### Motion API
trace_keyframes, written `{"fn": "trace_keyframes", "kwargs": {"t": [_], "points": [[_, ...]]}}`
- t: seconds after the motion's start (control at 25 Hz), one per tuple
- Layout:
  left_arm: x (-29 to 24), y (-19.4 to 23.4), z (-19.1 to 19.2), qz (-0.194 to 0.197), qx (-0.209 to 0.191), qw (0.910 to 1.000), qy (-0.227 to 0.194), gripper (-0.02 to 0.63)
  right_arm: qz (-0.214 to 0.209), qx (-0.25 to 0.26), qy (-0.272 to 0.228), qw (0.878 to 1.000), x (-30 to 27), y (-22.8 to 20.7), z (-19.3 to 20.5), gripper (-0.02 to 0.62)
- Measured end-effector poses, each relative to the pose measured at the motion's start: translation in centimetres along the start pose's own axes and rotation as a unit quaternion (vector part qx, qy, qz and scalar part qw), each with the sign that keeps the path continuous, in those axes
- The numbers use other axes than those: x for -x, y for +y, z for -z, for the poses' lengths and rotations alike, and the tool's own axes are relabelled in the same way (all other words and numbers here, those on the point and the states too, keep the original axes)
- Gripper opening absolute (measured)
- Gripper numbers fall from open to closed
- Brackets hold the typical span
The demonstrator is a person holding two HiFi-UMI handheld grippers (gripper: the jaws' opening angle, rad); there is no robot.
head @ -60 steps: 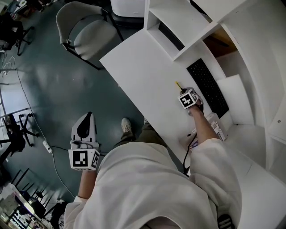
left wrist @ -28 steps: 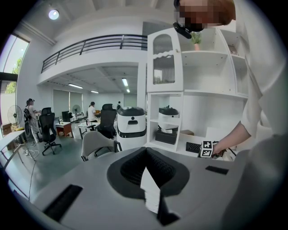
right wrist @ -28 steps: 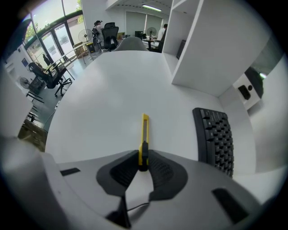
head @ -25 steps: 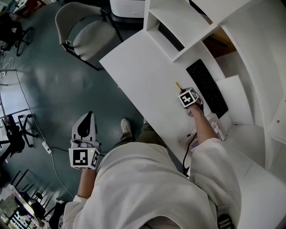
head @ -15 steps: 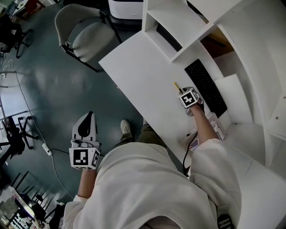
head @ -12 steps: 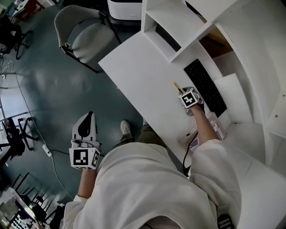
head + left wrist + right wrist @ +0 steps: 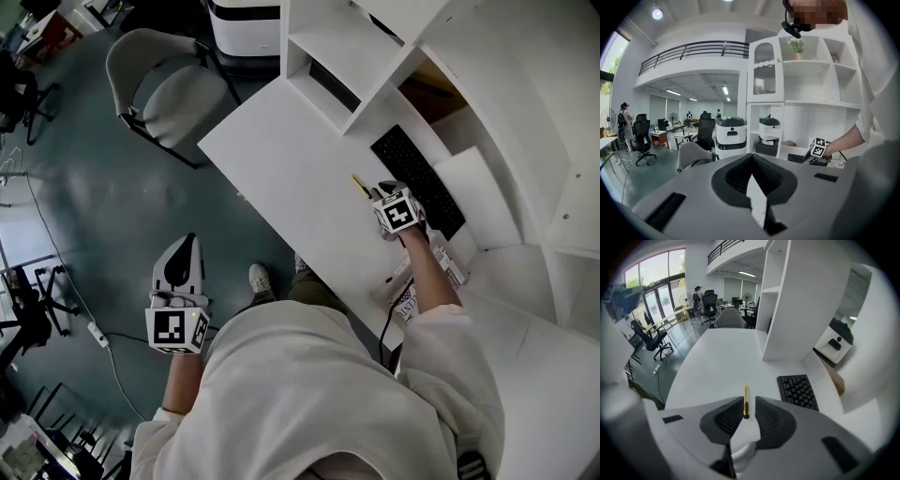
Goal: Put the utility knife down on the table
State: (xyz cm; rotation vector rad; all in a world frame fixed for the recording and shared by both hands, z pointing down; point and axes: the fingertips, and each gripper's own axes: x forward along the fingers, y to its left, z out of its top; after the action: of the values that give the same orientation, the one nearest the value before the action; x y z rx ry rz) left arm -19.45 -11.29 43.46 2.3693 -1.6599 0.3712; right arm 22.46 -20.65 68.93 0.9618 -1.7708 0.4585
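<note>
The utility knife [image 7: 360,186], slim and yellow with a black end, lies flat on the white table [image 7: 281,159]. In the right gripper view the knife [image 7: 746,401] points away from me, its near end between the jaw tips. My right gripper [image 7: 378,194] hovers low just behind it, open a little, with a gap beside the knife [image 7: 749,400]. My left gripper [image 7: 181,251] hangs off the table over the floor, shut and empty [image 7: 752,157].
A black keyboard [image 7: 412,178] lies just right of the knife, also in the right gripper view [image 7: 798,391]. White shelving [image 7: 347,47] rises behind the table. A small box [image 7: 442,267] and a cable [image 7: 387,323] sit near my right arm. A grey chair [image 7: 173,94] stands off the table's far left.
The head view has drifted, so the table sits slightly lower and further left. The right gripper stays at the knife's near end. The left gripper has not moved.
</note>
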Motion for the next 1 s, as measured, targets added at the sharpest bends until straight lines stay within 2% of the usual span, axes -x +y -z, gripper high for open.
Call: {"fn": "trace_keyframes", "kwargs": {"t": [0.28, 0.48, 0.72, 1.0], "points": [[-0.5, -1.0, -1.0, 0.026, -0.003, 0.9994, -0.021, 0.001, 0.035, -0.034, -0.061, 0.997, 6.2, -0.5, -1.8, 0.077], [-0.8, -1.9, -1.8, 0.046, -0.008, 0.9983, -0.035, 0.002, 0.074, -0.060, -0.120, 0.988, 11.2, -0.7, -2.7, 0.072], [-1.3, -3.3, -2.6, 0.066, -0.013, 0.9966, -0.048, 0.002, 0.116, -0.088, -0.188, 0.971, 17.3, -0.7, -3.2, 0.063], [-1.5, -4.0, -3.6, 0.077, -0.017, 0.9950, -0.061, 0.002, 0.164, -0.116, -0.262, 0.944, 24.0, -0.1, -3.4, 0.035]]}}
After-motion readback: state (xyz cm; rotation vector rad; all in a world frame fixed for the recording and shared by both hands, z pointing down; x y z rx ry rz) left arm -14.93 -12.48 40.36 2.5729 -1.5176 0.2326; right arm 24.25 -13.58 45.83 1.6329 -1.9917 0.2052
